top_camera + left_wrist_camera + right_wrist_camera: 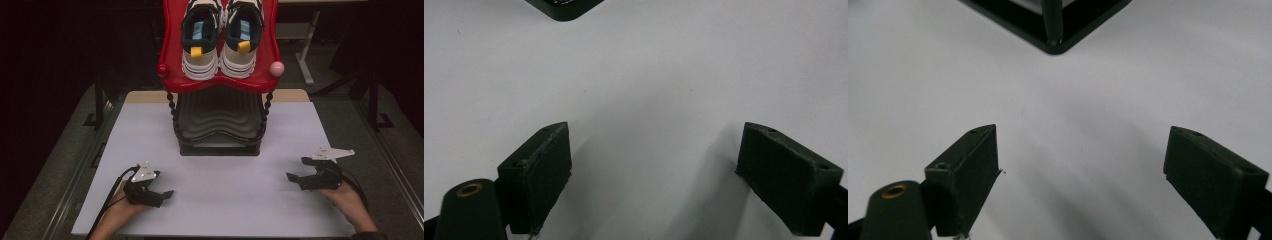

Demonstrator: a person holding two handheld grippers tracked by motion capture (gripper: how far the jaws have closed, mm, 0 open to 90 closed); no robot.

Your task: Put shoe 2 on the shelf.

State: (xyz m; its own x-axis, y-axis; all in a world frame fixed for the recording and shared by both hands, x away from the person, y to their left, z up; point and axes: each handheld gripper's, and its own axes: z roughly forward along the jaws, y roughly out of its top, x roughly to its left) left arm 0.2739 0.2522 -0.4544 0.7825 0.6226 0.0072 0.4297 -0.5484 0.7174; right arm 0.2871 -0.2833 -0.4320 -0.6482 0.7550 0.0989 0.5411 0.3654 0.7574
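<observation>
Work in hand: judged a start pose; nothing gripped, and the shoes look the likely target.
Left tongs [159, 196]: resting low on the counter [225, 200] near its front-left corner, held by the person's left hand [120, 207]. Jaws spread wide, released, nothing between them; in the left gripper view [654, 170] bare white surface shows through the gap.
Right tongs [298, 172]: near the front-right corner, in the right hand [345, 195], jaws parted and empty, turned inward toward the rack. Right gripper view [1080, 172] shows bare counter in the gap.
Shoes: a pair of sneakers [220, 37] sits side by side on the red top shelf [172, 60] of the rack, heels toward the person, yellow pull tabs facing out. Well apart from both tongs.
Rack: black lower tier [220, 130] stands at the counter's middle toward the far edge; its base corner shows at the top of the right gripper view [1053, 42].
Why so placed: heels outward likely gives the tongs an easy hold at the collar; tongs parked wide to either side leave the approach clear.
Risk: the shelf is raised, so a lift may tip a shoe.
</observation>
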